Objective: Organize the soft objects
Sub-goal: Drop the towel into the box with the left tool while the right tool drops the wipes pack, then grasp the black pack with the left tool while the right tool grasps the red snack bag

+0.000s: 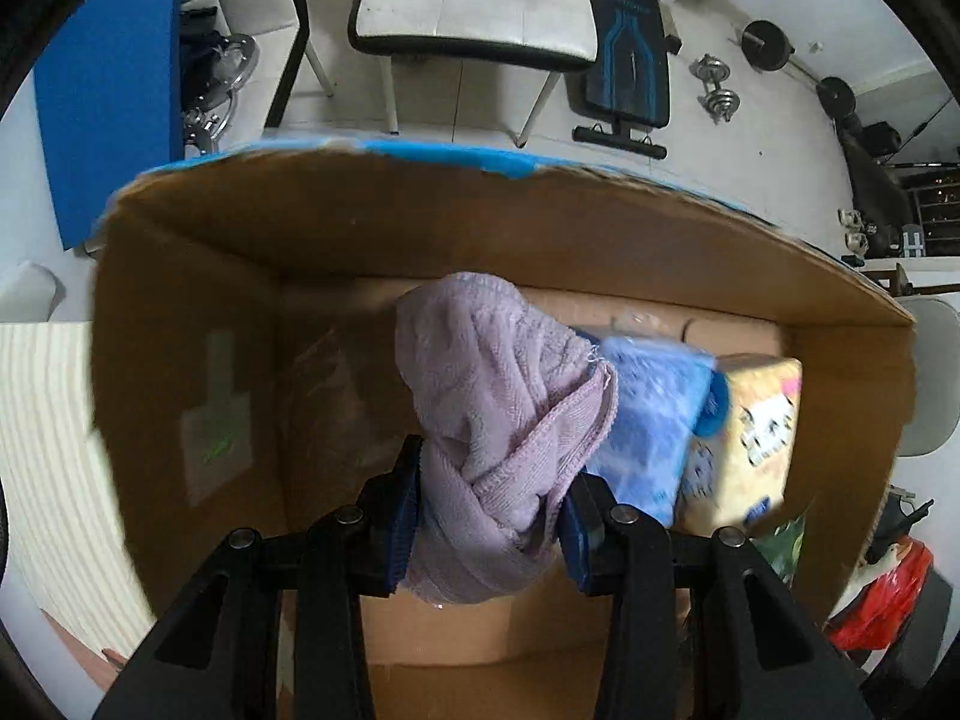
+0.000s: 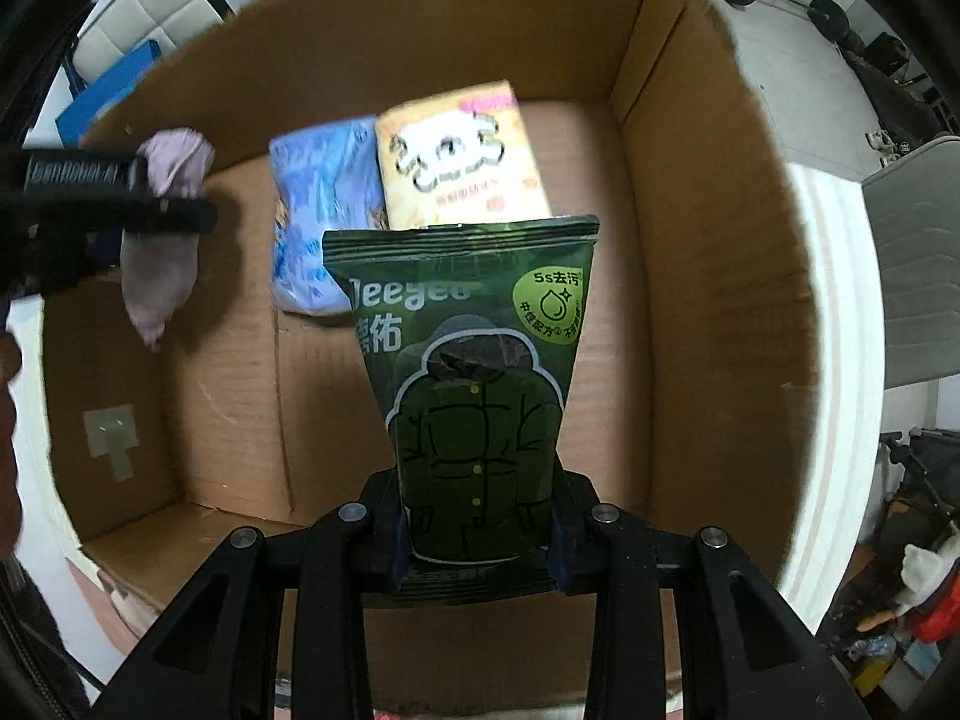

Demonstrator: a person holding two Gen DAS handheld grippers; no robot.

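Left gripper (image 1: 489, 516) clamped on a bunched lilac towel (image 1: 498, 420); cloth sits squeezed between both pads and bulges out past the tips, hanging over the open box (image 1: 198, 276). Right gripper (image 2: 480, 534) clenched on the near end of a green pouch (image 2: 474, 360), printed with a jacket drawing; pouch sticks out beyond the tips, over the box floor.

Right wrist view also catches the left gripper (image 2: 162, 210) at left with the towel (image 2: 162, 276) dangling off it, inside the box outline.

Box is brown cardboard, top open, blue tape along the far rim. Inside, on the floor toward the far right: blue pack (image 2: 324, 222) and yellow pack (image 2: 462, 156) side by side, touching. Left part of the floor is bare.

Box rests on a pale wood-grain surface (image 1: 42, 450). Beyond: white chair (image 1: 474, 6), blue board (image 1: 114, 90), dumbbells (image 1: 717, 90), tiled floor (image 1: 750, 138).
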